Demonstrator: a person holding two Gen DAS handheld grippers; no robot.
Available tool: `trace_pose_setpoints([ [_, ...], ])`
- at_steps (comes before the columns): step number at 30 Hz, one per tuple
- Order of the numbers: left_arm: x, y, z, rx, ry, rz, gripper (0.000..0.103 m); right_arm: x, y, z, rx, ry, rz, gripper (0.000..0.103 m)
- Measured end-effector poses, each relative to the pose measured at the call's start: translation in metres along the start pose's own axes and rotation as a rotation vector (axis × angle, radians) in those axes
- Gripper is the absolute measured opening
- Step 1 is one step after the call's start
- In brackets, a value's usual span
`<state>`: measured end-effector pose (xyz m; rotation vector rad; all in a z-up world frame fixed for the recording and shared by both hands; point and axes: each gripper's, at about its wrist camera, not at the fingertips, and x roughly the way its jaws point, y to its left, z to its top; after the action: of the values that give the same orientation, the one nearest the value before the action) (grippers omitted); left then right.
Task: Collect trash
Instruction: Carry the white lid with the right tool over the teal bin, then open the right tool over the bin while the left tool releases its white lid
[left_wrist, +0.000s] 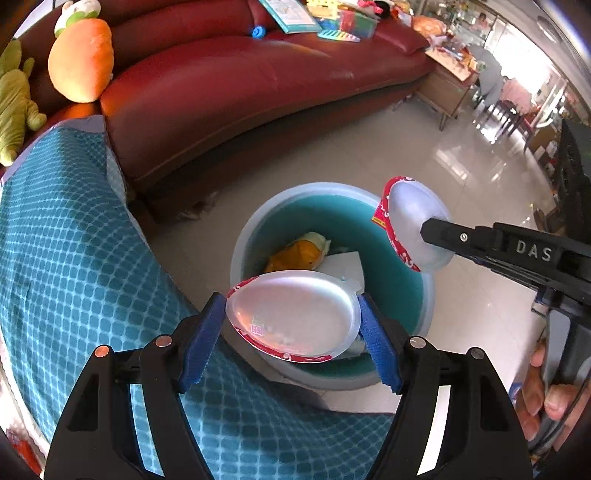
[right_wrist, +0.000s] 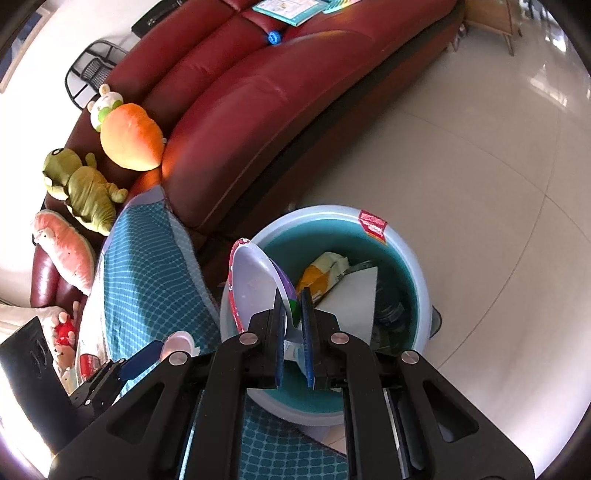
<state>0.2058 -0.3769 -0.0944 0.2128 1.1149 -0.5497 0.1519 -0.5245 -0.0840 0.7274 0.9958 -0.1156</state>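
My left gripper (left_wrist: 291, 300) is shut on a white plastic tub with a red printed rim (left_wrist: 295, 317), its blue pads pressing on opposite sides. It hangs over the near edge of a teal bin with a pale rim (left_wrist: 236, 254). My right gripper (right_wrist: 291, 295) is shut on the rim of a second white tub (right_wrist: 251, 284), which stands on edge above the bin (right_wrist: 314, 215). The left wrist view shows that second tub (left_wrist: 410, 218) and the right gripper (left_wrist: 428, 230) over the bin's right side. Inside lie a yellow-orange wrapper (left_wrist: 299, 253) and white paper (left_wrist: 343, 264).
A red leather sofa (left_wrist: 240, 96) curves behind the bin, with plush toys (right_wrist: 129, 136) and books on it. A teal checked cloth (left_wrist: 74, 258) covers the surface on the left, right beside the bin. Glossy tiled floor (right_wrist: 480, 184) spreads to the right. A person's hand (left_wrist: 543, 391) grips the right handle.
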Motion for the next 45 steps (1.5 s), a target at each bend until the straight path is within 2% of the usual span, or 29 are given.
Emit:
trace_pose_setpoints([
  [5,0.008,0.007,0.003,-0.019,0.015,0.009,0.083,0.004,0.002,0.002,-0.009,0.009,-0.007,0.01],
  [20,-0.02,0.051,-0.017,-0.086,-0.002,0.009,0.087,0.016,0.022,0.004,-0.051,0.03,-0.02,0.012],
  [21,-0.022,0.053,-0.019,-0.092,-0.001,0.006,0.087,0.018,0.025,0.004,-0.053,0.037,-0.019,0.015],
  [22,-0.024,0.056,-0.021,-0.098,-0.002,0.003,0.087,0.018,0.027,0.004,-0.05,0.039,-0.017,0.038],
  [24,-0.029,0.058,-0.024,-0.101,-0.006,0.003,0.088,0.015,0.031,0.002,-0.051,0.017,-0.028,0.064],
  [27,-0.035,0.064,-0.03,-0.109,-0.008,0.003,0.09,0.01,0.038,0.001,-0.065,0.004,-0.04,0.065],
  [30,-0.041,0.068,-0.035,-0.118,-0.014,0.004,0.091,0.004,0.042,-0.001,-0.063,-0.007,-0.059,0.075],
  [45,-0.095,0.095,-0.073,-0.168,-0.065,0.002,0.092,-0.024,0.078,-0.037,-0.11,0.003,-0.093,0.077],
])
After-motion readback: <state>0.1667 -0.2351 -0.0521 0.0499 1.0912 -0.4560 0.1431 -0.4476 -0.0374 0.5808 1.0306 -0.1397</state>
